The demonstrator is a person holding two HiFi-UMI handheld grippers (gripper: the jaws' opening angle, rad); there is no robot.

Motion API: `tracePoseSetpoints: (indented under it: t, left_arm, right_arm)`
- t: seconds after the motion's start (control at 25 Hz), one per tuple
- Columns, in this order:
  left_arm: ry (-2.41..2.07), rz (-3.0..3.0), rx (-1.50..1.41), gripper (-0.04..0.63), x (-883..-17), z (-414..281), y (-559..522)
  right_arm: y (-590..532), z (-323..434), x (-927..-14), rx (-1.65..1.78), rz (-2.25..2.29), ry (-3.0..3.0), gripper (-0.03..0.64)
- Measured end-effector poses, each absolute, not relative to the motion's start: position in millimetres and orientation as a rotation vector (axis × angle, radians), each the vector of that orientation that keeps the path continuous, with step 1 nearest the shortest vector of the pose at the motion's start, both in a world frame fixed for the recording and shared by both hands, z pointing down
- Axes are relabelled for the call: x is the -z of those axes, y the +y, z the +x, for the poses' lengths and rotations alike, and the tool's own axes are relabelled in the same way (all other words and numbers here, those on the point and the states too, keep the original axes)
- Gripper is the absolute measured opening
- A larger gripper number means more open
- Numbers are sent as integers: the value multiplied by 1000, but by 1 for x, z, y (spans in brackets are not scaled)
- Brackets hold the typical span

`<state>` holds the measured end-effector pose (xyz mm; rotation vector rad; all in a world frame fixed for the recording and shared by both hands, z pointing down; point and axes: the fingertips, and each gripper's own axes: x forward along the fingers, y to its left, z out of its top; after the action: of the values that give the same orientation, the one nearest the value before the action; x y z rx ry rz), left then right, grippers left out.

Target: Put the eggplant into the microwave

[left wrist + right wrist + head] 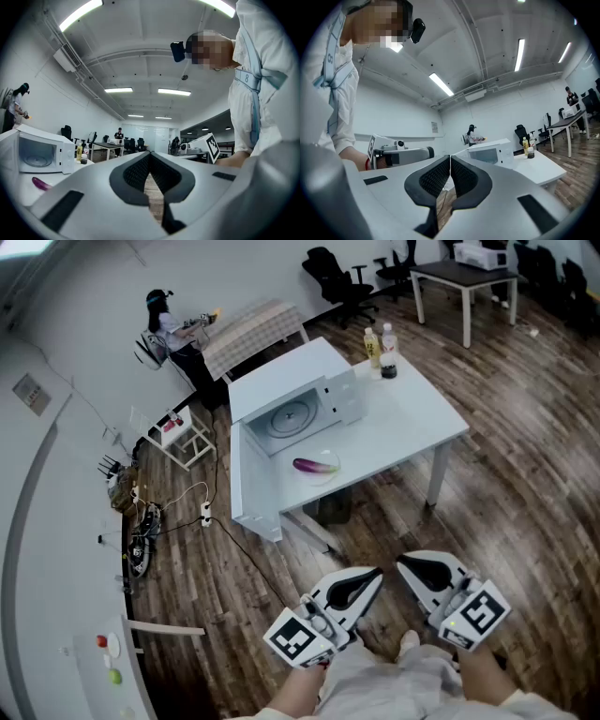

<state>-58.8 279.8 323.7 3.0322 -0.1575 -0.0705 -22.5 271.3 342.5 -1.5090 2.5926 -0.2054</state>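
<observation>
Head view: eggplant [315,465], slim, glossy purple, lies flat on the white table [412,427] at 5 o'clock of the microwave [291,399]. Long axis runs about 9 to 3 o'clock; stem end can't be told. Left gripper [373,581] and right gripper [409,568] are low in frame, well apart from the table.
Left gripper view: jaws pressed together, nothing between; purple tip at 8 o'clock.
Right gripper view: jaws pressed together, empty; microwave at 3 o'clock.
</observation>
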Motion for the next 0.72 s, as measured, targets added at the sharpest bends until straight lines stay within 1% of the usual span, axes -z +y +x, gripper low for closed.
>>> tracePoseSetpoints:
  t: [0.36, 0.72]
  left_arm:
    - [-131, 3050, 51, 2, -325, -39, 281]
    - [-136, 3039, 50, 2, -327, -35, 286]
  right_arm:
    - [267, -11, -340, 168, -1498, 2595, 34]
    - [275, -3, -339, 201, -1477, 2561, 37]
